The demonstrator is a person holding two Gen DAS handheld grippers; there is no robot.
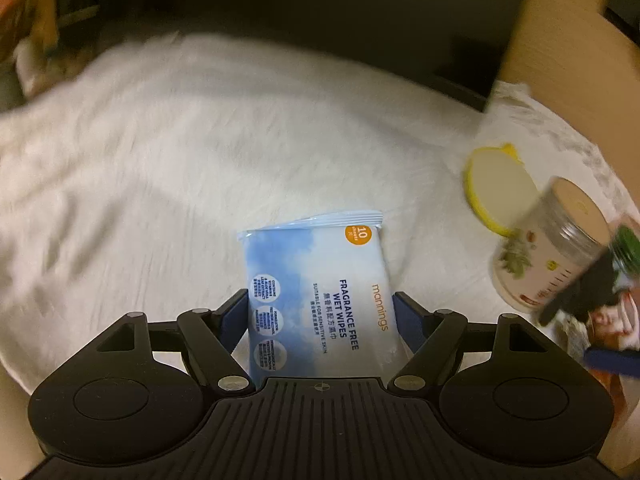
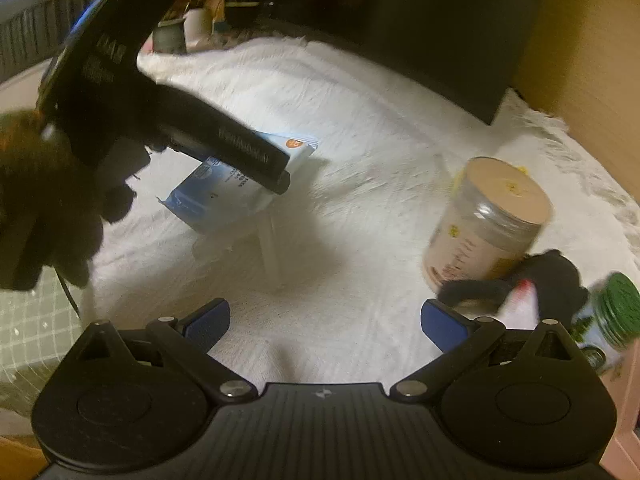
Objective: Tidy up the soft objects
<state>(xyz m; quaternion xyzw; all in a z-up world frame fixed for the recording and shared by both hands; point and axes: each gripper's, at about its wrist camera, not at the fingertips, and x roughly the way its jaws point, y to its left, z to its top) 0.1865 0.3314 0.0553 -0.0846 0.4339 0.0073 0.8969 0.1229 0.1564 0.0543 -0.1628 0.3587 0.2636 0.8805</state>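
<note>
1. Left gripper (image 1: 322, 312): two blue fingers pinch one wipes pack (image 1: 318, 300) by its long edges. The pack's near end sits deep between the jaws.
2. Wipes pack: one in view, blue and white, printed "FRAGRANCE FREE WET WIPES" and "10". The right wrist view shows it (image 2: 240, 184) lifted off the cloth, with its shadow below; the left gripper (image 2: 276, 176) is clamped on it.
3. Right gripper (image 2: 325, 322): fingers spread wide, nothing between them, above a bare part of the cloth.
4. Cloth (image 1: 160, 152): one white textured sheet covers the work surface.
5. Jars: two. One large clear jar (image 2: 488, 224) with a tan lid stands tilted on the cloth at the right. One small jar (image 2: 608, 320) with a green lid lies at the far right edge.
6. Lid (image 1: 496, 188): one yellow-rimmed disc lies on the cloth just behind the large jar.
7. Black cloth item (image 2: 540, 280): one, touching the base of the large jar. Its type cannot be told.
8. Both views are motion-blurred; fine detail at the edges is unreadable.
</note>
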